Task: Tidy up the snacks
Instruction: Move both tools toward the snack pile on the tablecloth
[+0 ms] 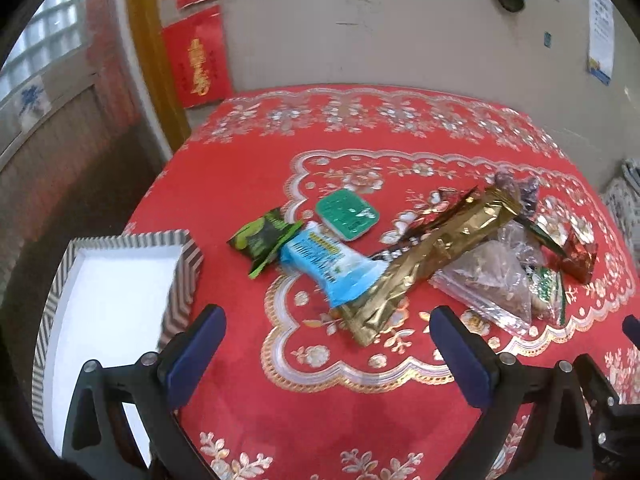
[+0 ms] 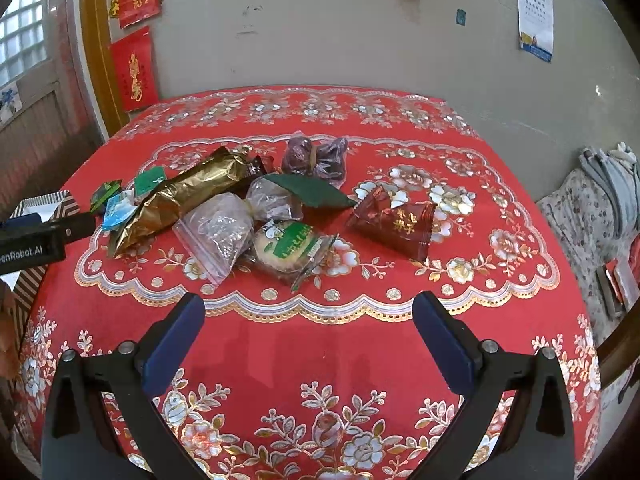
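A pile of snacks lies mid-table on the red cloth: a long gold packet, a light blue packet, a green-black packet, a green-lidded cup, clear bags, a cookie pack, a dark red packet and purple candies. A striped box with a white inside stands at the table's left edge. My left gripper is open and empty, just in front of the gold packet. My right gripper is open and empty, in front of the cookie pack.
The red flowered tablecloth covers a table set against a beige wall. The left gripper's body shows at the left of the right wrist view. Folded fabric lies to the right of the table.
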`<state>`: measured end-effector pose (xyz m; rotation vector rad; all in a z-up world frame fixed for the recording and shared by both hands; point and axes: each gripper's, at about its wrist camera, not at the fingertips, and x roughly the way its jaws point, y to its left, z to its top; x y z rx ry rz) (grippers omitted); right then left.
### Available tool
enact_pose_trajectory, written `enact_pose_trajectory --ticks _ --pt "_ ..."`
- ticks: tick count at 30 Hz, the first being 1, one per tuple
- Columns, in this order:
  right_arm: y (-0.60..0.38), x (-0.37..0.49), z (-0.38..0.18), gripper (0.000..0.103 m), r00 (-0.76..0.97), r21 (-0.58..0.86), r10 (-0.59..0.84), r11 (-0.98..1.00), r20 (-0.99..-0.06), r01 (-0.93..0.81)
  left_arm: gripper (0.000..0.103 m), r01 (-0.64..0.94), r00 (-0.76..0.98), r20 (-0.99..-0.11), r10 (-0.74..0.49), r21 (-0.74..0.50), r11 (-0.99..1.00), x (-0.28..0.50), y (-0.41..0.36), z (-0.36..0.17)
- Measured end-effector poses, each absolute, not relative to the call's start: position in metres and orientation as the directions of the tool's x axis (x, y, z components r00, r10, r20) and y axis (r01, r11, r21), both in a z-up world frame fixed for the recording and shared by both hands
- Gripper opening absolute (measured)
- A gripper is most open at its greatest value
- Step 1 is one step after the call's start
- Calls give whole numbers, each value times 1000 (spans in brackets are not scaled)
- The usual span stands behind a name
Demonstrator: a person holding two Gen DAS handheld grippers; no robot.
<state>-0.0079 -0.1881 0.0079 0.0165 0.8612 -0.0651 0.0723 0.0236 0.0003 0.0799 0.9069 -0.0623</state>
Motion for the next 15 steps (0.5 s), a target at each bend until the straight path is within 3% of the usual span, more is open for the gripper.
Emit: enact_pose_trajectory --ticks 15 --pt "-196 -8 4 103 642 16 -30 998 -767 66 102 139 604 -796 -43 52 989 86 -8 -4"
